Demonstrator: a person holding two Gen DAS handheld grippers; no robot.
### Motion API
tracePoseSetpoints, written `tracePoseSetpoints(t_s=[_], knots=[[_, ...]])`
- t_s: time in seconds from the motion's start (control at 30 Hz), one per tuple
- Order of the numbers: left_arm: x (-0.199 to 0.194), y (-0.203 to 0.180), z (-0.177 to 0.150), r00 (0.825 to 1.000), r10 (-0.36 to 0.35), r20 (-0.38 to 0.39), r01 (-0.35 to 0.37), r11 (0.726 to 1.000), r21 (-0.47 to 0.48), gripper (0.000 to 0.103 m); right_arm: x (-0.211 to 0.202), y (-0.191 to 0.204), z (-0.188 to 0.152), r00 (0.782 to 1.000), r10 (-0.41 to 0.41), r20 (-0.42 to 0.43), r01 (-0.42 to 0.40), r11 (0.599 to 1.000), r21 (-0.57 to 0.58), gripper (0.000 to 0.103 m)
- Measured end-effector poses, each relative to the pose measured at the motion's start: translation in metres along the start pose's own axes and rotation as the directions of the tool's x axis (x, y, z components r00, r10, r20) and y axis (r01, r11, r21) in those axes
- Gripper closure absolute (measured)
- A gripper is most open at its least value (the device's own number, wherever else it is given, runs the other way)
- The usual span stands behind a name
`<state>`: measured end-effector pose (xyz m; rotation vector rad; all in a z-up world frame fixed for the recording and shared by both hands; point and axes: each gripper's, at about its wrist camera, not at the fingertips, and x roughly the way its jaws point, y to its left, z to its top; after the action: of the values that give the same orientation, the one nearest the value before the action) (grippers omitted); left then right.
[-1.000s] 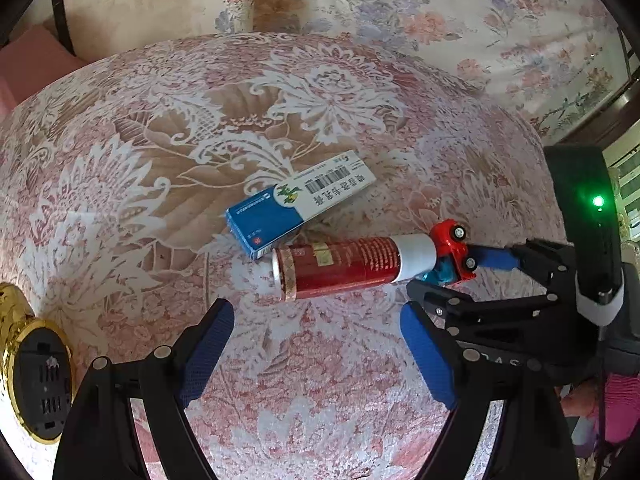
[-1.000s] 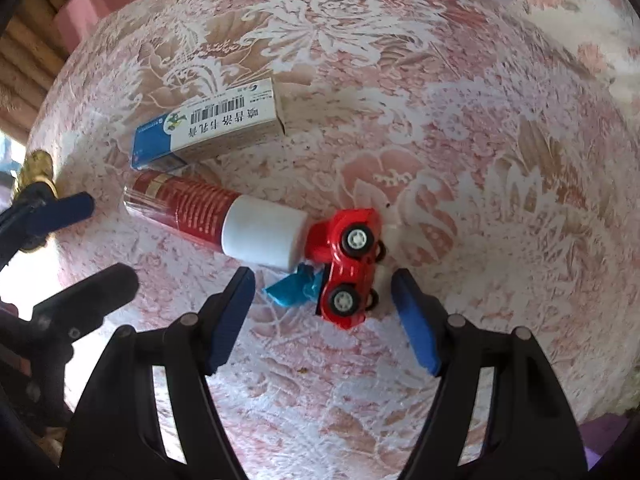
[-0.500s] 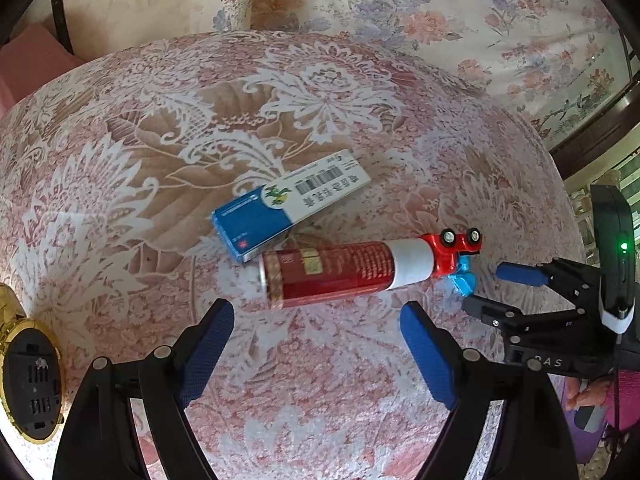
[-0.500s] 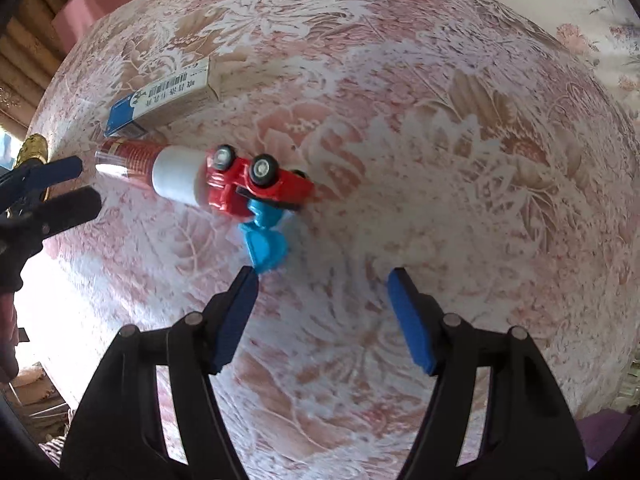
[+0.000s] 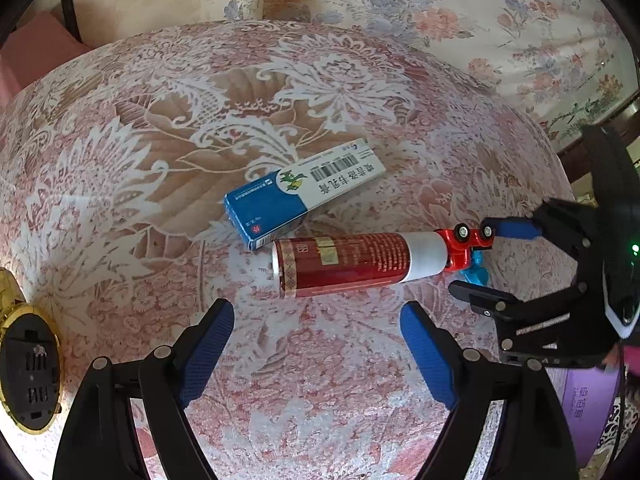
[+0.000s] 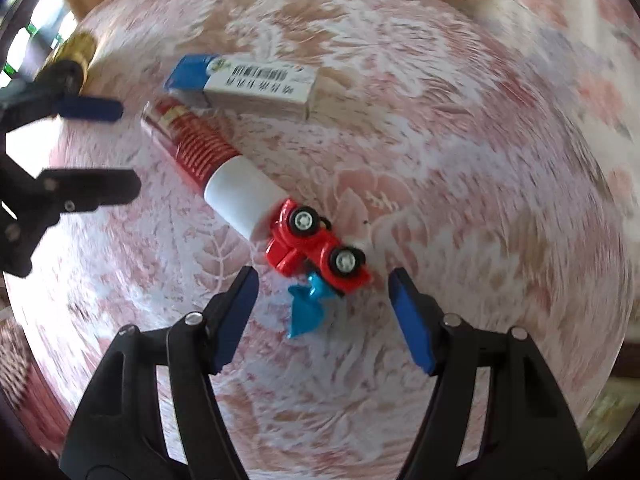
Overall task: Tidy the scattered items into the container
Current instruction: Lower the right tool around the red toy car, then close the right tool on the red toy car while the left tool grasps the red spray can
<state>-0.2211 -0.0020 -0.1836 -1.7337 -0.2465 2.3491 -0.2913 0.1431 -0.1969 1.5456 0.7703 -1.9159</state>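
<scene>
A: Labels?
B: Blue-white box on the worktop shows a barcode; other print unreadable.
A: Grippers?
B: Left gripper wide, empty; right gripper closing, toy car between, untouched.

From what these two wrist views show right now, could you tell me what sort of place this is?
Probably a room in a home, perhaps a bedroom or sitting room. A table wears a pink lace tablecloth, flowered fabric lies behind it like bedding or upholstery, and household odds lie about: a medicine box and a toy car.
</scene>
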Motion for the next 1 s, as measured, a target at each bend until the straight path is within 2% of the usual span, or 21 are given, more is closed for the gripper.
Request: tracePoseSetpoints(t_s=[0.1, 0.17, 0.2, 0.33, 0.43, 0.67, 0.77, 0.87, 1.0], knots=[[0.002, 0.001, 0.0, 1.0, -0.009, 0.0, 0.009, 1.0, -0.019, 0.017, 0.004, -0.003, 0.005, 1.0, 0.013, -0.01, -0.013, 0.999, -0.044, 0.042], [0.003, 0.001, -0.001, 1.0, -0.012, 0.003, 0.012, 1.0, -0.028, 0.017, 0.002, -0.008, 0.007, 1.0, 0.02, 0.008, -0.02, 0.998, -0.053, 0.054], [0.004, 0.0, -0.001, 1.0, -0.012, 0.003, 0.012, 0.999, -0.033, 0.017, 0.001, -0.012, 0.006, 0.999, 0.03, 0.018, -0.029, 0.999, -0.045, 0.056], [0.007, 0.0, -0.002, 1.0, -0.009, 0.004, 0.01, 0.999, -0.049, 0.017, -0.005, -0.026, 0.001, 0.994, 0.089, 0.064, -0.09, 0.996, 0.013, 0.056], [0.007, 0.0, -0.002, 1.0, 0.001, 0.012, 0.0, 0.998, -0.056, 0.017, -0.003, -0.03, -0.023, 0.989, 0.123, 0.084, -0.129, 0.99, 0.064, 0.056], [0.007, -0.007, 0.005, 1.0, 0.007, 0.029, -0.005, 0.999, -0.047, 0.017, -0.015, -0.046, -0.04, 0.99, 0.102, 0.097, -0.115, 0.984, 0.14, 0.056], [0.007, -0.016, 0.009, 0.999, -0.004, 0.047, 0.004, 1.0, 0.0, 0.017, -0.018, -0.044, -0.058, 0.992, 0.089, 0.09, -0.101, 0.984, 0.143, 0.056], [0.009, -0.022, 0.011, 0.998, -0.011, 0.057, 0.007, 0.997, 0.071, 0.014, -0.018, -0.049, -0.061, 0.993, 0.081, 0.083, -0.092, 0.985, 0.144, 0.056], [0.012, -0.025, 0.016, 0.999, -0.012, 0.045, 0.003, 0.979, 0.204, 0.014, -0.021, -0.05, -0.073, 0.993, 0.077, 0.085, -0.089, 0.985, 0.146, 0.056]])
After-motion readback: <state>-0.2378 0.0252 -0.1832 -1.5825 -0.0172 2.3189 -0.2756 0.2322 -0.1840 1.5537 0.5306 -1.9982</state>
